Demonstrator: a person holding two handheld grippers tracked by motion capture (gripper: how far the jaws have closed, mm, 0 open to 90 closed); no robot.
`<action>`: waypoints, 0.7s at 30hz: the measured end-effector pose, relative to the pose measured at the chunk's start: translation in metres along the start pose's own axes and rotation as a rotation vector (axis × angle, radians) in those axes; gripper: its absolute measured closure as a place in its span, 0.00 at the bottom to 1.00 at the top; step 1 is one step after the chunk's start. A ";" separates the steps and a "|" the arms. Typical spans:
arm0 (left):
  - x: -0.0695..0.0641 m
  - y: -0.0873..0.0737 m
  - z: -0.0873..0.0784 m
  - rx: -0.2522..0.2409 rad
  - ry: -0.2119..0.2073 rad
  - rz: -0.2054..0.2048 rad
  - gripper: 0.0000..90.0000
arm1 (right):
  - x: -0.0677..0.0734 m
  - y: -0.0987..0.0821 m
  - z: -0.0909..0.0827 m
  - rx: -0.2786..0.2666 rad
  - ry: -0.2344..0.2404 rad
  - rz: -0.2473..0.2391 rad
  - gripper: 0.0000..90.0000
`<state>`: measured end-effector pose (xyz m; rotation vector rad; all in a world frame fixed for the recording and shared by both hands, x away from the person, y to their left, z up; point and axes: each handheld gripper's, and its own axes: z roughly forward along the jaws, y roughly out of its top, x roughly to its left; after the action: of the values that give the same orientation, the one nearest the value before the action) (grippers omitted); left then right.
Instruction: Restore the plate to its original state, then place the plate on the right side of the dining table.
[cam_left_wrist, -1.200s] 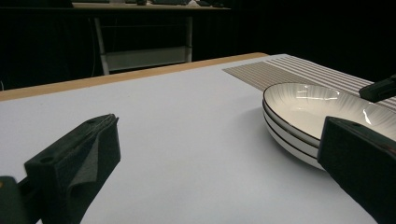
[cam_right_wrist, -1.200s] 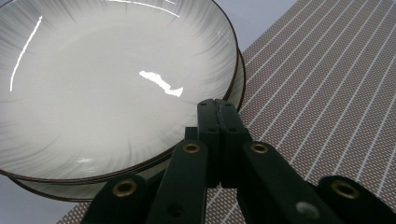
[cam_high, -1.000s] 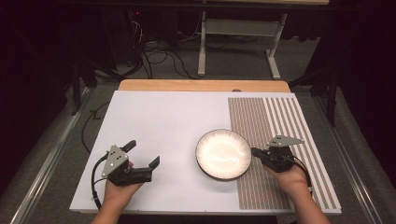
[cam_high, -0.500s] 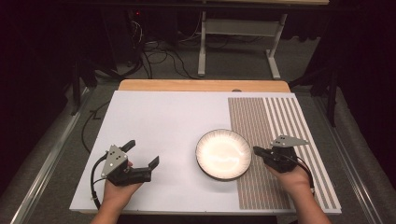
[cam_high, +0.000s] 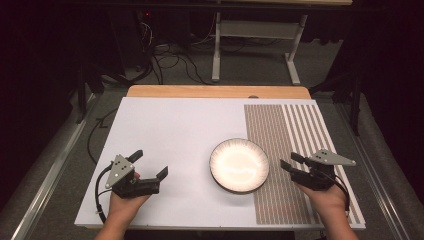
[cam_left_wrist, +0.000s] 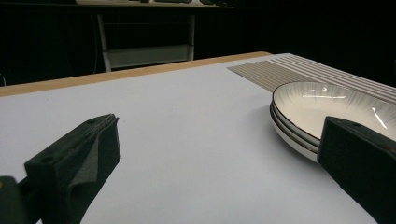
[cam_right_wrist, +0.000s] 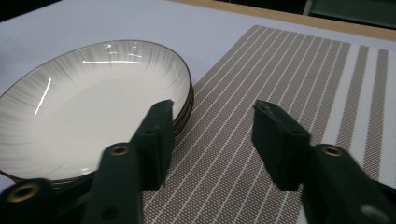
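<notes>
A white table takes up most of the high view, with a wooden strip along its far edge and a brown striped placemat on its right part. A stack of shallow white plates with dark rims sits near the middle front, its right edge lying over the mat's left border; the left gripper view shows at least two plates nested together.

The right gripper hovers over the mat just to the right of the stack, pointing toward it. Its jaws have just been opening and now stand parted about halfway — in the right gripper view only the mat's stripes lie between them, and the left-hand jaw is close beside the plates' rim; whether it touches, I cannot tell. Nothing is pinched.

The left gripper rests over bare table, well apart from the plates, jaws spread wide and empty — the tabletop shows between them.

Beyond the table, a desk frame and loose cables lie on the dark floor.
</notes>
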<state>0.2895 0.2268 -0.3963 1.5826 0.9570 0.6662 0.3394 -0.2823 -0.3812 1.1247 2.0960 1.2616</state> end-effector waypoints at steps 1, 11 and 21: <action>0.000 0.000 -0.001 -0.001 0.001 0.001 0.00 | 0.000 -0.001 -0.003 -0.010 -0.010 0.005 0.45; -0.003 0.004 -0.003 -0.012 0.000 0.007 0.00 | 0.001 -0.006 -0.012 -0.075 -0.045 0.025 0.01; -0.007 0.006 0.000 -0.012 0.002 0.015 0.00 | 0.004 -0.005 -0.015 -0.091 -0.042 -0.017 0.01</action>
<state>0.2875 0.2205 -0.3902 1.5796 0.9419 0.6829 0.3245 -0.2879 -0.3782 1.0817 1.9930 1.3004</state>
